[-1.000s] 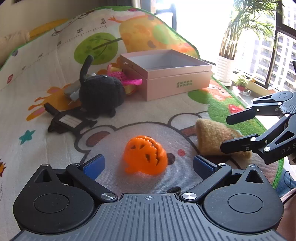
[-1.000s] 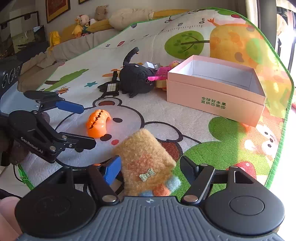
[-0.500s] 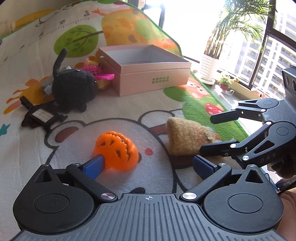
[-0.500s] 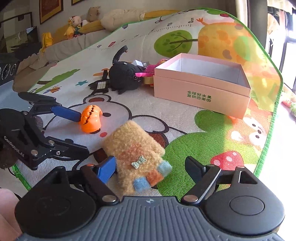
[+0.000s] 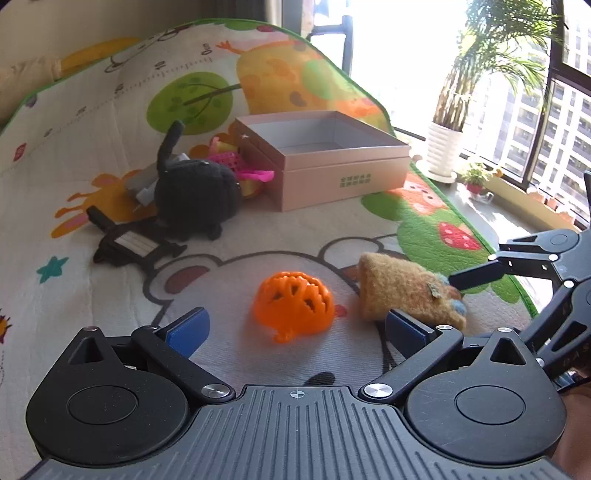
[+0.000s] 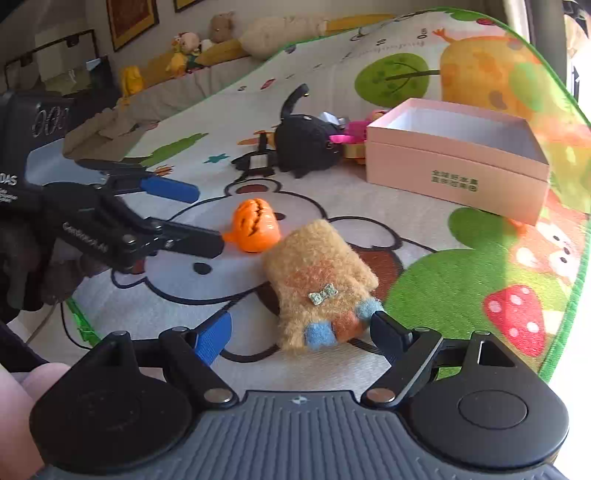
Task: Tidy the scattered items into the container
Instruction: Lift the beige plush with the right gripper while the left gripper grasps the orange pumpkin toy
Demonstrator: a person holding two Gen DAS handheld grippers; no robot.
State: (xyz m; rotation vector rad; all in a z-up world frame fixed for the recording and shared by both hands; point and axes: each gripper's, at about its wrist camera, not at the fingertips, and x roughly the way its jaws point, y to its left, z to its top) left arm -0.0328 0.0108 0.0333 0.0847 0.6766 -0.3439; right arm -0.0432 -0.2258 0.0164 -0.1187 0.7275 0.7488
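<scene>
My left gripper (image 6: pixel 207 218) reads "GenRobot.AI" along its arm, with "DAS" on the body behind. Green Chinese characters, too small to make out, mark the pink box (image 6: pixel 454 181). The play mat (image 5: pixel 110 110) shows "10" and "0cm" along a printed ruler.

A printed play mat (image 5: pixel 92 155) with cartoon animals, trees and a ruler scale covers the floor; its far end curves upward. A potted palm (image 5: pixel 445 147) in a white ribbed pot stands at the window, with a smaller potted plant (image 5: pixel 474 181) beside it. Plush toys (image 6: pixel 192 44) line a ledge along the far wall. Framed pictures (image 6: pixel 131 20) hang above them.
</scene>
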